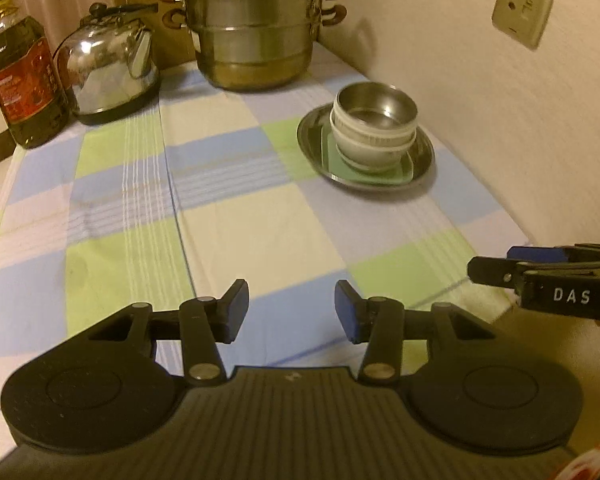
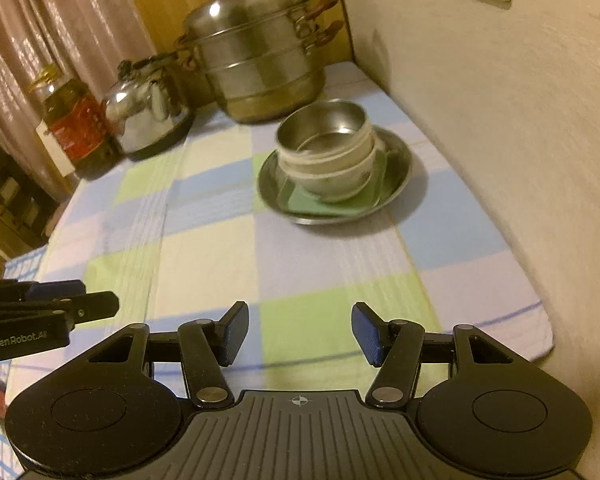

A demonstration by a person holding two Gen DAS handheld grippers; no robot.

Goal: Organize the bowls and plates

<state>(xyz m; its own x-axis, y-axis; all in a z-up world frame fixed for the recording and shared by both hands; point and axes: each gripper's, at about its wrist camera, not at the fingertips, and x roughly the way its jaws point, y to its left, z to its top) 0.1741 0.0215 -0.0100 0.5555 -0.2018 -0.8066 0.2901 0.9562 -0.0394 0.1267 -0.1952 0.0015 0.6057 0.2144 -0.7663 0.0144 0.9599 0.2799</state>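
A stack stands on the checked cloth near the wall: a round steel plate (image 1: 424, 152) at the bottom, a square green plate (image 1: 384, 178) on it, two white bowls (image 1: 370, 152), and a steel bowl (image 1: 376, 106) on top. The same stack shows in the right wrist view: steel plate (image 2: 398, 168), green plate (image 2: 324, 206), white bowls (image 2: 336, 178), steel bowl (image 2: 324, 124). My left gripper (image 1: 292, 308) is open and empty, well short of the stack. My right gripper (image 2: 300, 330) is open and empty, also short of it.
At the back stand a steel steamer pot (image 1: 252, 28), a steel kettle (image 1: 112, 64) and an oil bottle (image 1: 24, 80). A wall (image 1: 520, 92) runs along the table's right side. The table edge drops off on the left.
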